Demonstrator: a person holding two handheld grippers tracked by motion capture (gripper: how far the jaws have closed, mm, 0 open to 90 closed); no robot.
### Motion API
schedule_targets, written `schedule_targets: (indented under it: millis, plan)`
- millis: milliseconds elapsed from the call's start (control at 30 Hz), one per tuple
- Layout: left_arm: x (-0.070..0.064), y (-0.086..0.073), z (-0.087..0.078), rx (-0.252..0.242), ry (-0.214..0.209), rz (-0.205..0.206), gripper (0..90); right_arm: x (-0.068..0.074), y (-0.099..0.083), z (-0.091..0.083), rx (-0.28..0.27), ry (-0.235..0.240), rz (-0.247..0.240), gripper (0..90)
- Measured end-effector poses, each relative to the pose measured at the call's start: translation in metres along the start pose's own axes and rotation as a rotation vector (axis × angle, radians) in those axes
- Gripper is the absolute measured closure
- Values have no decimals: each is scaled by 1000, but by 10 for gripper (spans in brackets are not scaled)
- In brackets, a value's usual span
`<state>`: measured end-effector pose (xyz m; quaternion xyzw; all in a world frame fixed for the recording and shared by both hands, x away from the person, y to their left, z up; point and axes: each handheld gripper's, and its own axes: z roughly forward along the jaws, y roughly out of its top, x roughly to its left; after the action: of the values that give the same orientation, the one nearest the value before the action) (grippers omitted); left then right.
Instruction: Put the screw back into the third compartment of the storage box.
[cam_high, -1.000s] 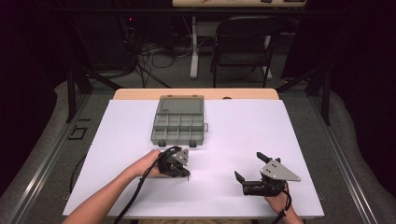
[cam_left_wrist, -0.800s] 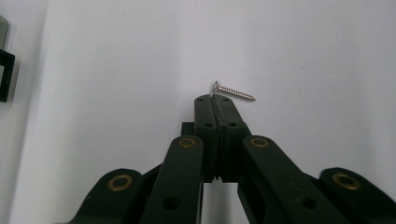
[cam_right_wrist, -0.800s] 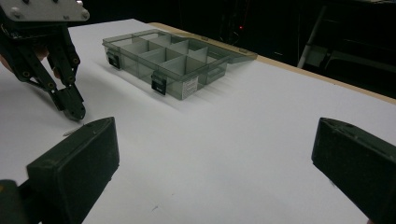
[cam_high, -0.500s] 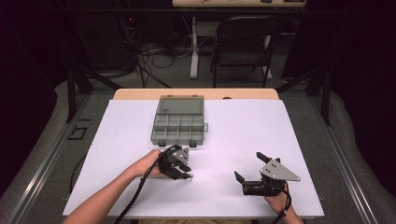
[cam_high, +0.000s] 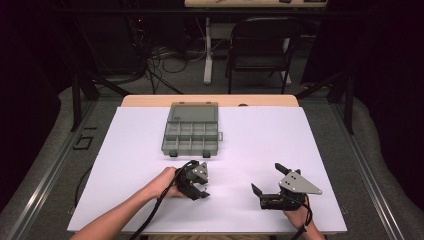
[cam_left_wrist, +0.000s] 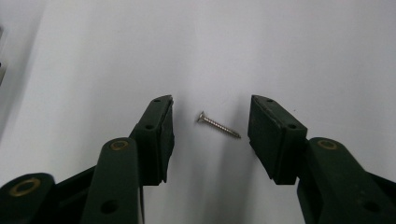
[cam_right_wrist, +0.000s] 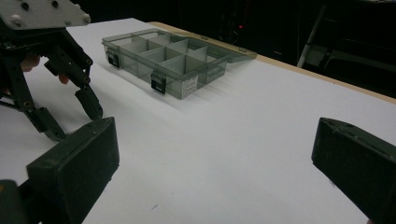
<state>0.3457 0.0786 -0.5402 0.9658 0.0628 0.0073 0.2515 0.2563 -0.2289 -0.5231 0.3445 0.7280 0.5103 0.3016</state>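
Note:
A small silver screw (cam_left_wrist: 218, 125) lies flat on the white table, between the two jaws of my left gripper (cam_left_wrist: 210, 126). That gripper is open, pointing down, with a jaw on each side of the screw and not touching it. In the high view the left gripper (cam_high: 199, 189) sits at the table's front, left of centre. My right gripper (cam_high: 266, 179) rests open near the front right, nothing between its jaws. A grey compartment box (cam_high: 192, 136) with its clear lid folded back stands at mid table; in the right gripper view the box (cam_right_wrist: 168, 58) looks empty.
The white sheet (cam_high: 300, 140) covers most of the table, with a wooden edge (cam_high: 210, 100) at the far side. A black chair (cam_high: 260, 47) and cables stand beyond the table. Each gripper trails a cable off the front edge.
My left gripper has tipped downward and shifted slightly forward over the table. The right gripper has stayed where it was.

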Motion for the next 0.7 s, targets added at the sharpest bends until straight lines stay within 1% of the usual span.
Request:
schedule_targets:
  millis: [133, 400, 467, 500, 633, 700]
  plan:
    - [1, -4, -3, -3, 3, -13, 609, 0, 0, 0, 0, 1, 1, 2]
    - [5, -7, -4, -7, 7, -39, 776, 0, 0, 1, 1, 3, -3, 3]
    - [6, -7, -5, -3, 6, -46, 790, 0, 0, 1, 1, 3, -3, 3]
    - [7, -8, -5, -5, 5, -52, 815, 0, 0, 1, 0, 4, -2, 2]
    - [8, -9, -6, -3, 7, -57, 867, 0, 0, 1, 1, 3, -3, 3]
    - [8, -9, -6, -1, 7, -57, 870, 0, 0, 1, 1, 4, -3, 3]
